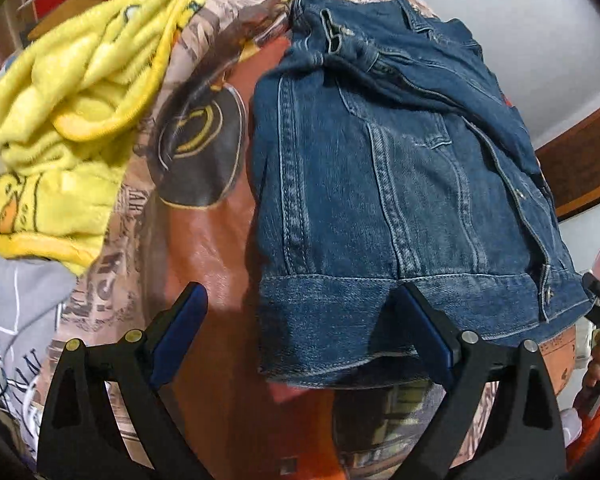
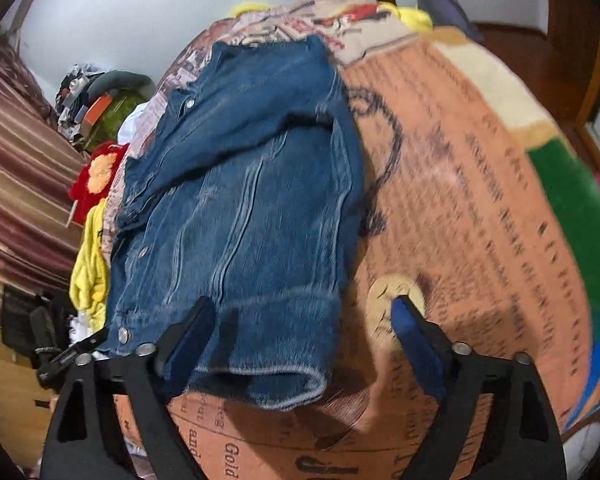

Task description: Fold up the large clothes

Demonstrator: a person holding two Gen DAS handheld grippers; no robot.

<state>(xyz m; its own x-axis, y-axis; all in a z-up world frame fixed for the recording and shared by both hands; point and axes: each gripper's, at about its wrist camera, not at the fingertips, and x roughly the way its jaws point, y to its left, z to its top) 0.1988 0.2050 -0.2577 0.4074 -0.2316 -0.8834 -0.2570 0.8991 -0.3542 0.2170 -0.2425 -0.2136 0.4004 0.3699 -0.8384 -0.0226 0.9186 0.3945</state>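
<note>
Jacket [image 1: 400,200]: denim, lying on the printed blanket [image 1: 204,248], already doubled lengthwise with a sleeve laid across the upper part; hem band towards both cameras, collar end away.

Left gripper [image 1: 300,312]: jaws wide apart, holding nothing; the hem's left corner sits in the gap between the fingers, the right finger overlapping the hem band.

Right gripper [image 2: 304,320]: jaws also spread, empty; the hem's right corner lies between the fingers (this view is motion-blurred, so contact with the cloth cannot be judged).

Step, as judged: both grippers appear placed to pinch the hem corners for a fold up towards the collar.

Risk 1: denim is thick and doubled here; a shallow pinch may catch only the top layer, and the lower layers would stay behind and skew the fold.

Risk 2: a bite too deep could take the blanket with the hem and drag it upward.

Risk 3: uneven lift between the two corners would let the loose sleeve slide off and undo the earlier fold.

Risk 4: the yellow garment [image 1: 80,100] lies near the jacket's left side; a wide swing of the left gripper could snag it.

Note: hem's near edge curls up slightly, which may help entry under all the layers.
</note>
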